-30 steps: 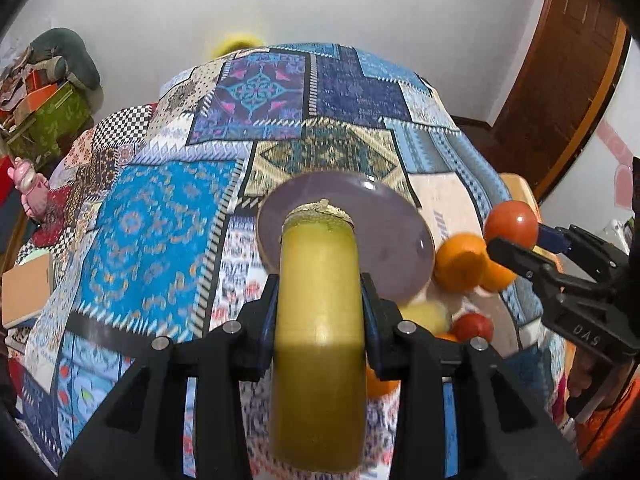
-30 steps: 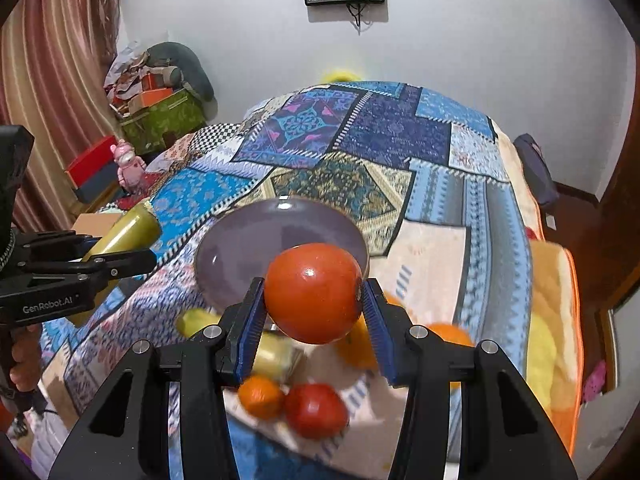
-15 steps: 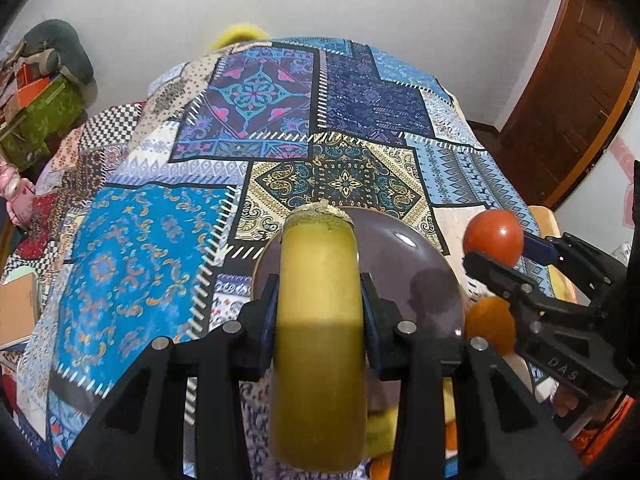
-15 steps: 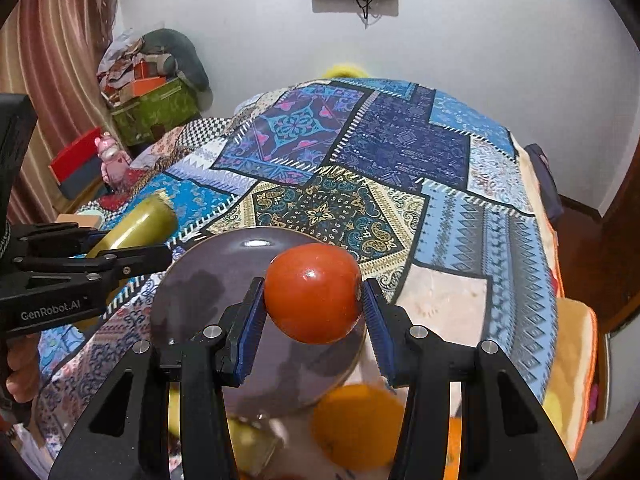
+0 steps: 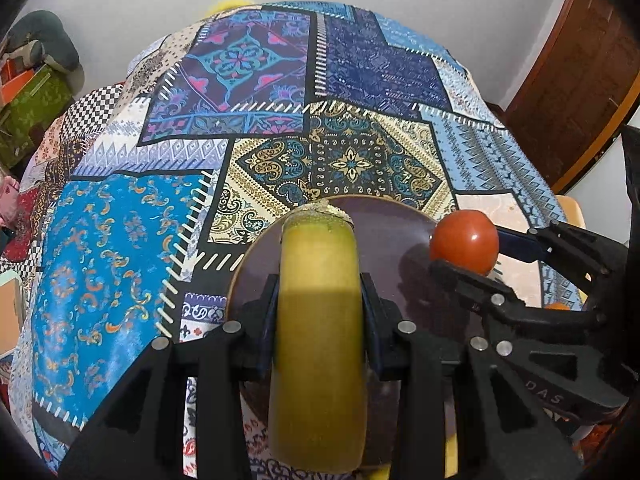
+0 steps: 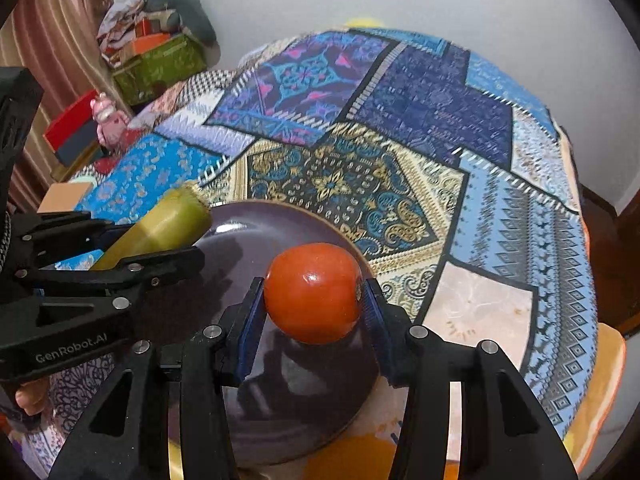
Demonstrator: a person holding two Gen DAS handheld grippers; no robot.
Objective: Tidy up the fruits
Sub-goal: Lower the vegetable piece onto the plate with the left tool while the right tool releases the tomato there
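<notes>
Left gripper (image 5: 318, 308) clamps a long yellow-green fruit (image 5: 318, 320), held lengthwise over the near edge of the purple plate (image 5: 400, 232). Right gripper (image 6: 312, 312) grips a red tomato (image 6: 314, 304) between its blue pads, above the plate's middle. Plate sits on the patchwork bedspread (image 5: 120, 240). 1 orange fruit (image 6: 352, 456) peeks out just below the plate.
</notes>
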